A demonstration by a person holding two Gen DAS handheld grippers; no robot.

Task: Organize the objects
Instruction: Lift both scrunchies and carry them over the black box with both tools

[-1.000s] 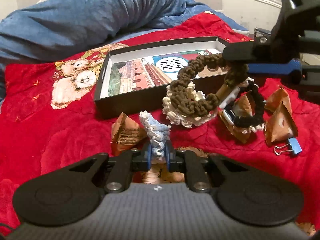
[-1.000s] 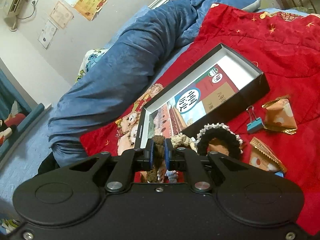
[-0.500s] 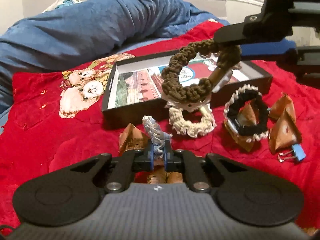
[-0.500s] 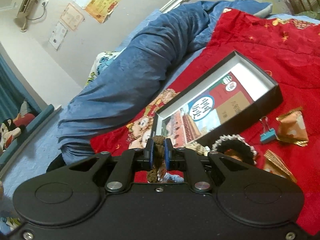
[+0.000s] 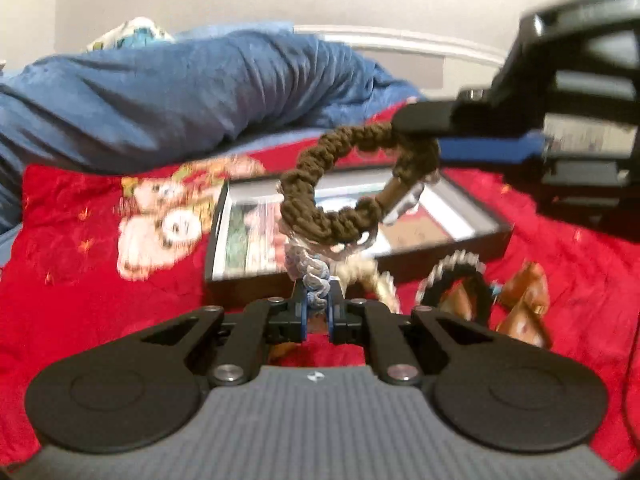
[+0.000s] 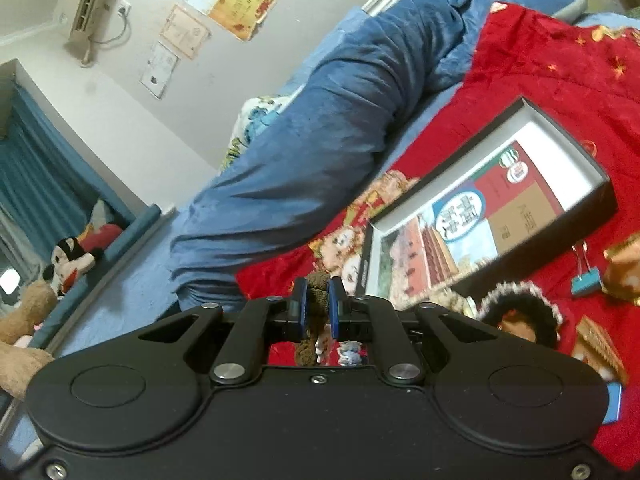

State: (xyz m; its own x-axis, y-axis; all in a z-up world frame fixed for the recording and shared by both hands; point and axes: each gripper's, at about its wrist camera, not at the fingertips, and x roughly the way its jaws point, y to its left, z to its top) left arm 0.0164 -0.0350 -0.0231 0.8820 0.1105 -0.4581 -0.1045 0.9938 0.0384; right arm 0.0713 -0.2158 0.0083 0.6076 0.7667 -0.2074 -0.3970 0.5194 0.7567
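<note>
A pale blue-and-white crocheted scrunchie (image 5: 314,278) is pinched between the closed blue-padded fingers of the left gripper (image 5: 317,312), which is raised above the red bedspread (image 5: 88,304). Just beyond it, a dark brown crocheted scrunchie (image 5: 320,216) is seen hanging in the air from the right gripper (image 6: 317,304), whose jaws are pressed together on the brown yarn. Below and to the right, a cream crocheted scrunchie (image 5: 376,276), a black scrunchie with white trim (image 5: 476,280) and brown foil-wrapped triangular packets (image 5: 524,300) are left lying on the bedspread. A teal binder clip (image 6: 586,282) is seen beside them. Behind these, a shallow black open box with a printed sheet inside (image 6: 592,184) is set on the bedspread. Farthest back, a rolled blue quilt (image 5: 180,92) is laid across the bed.
</note>
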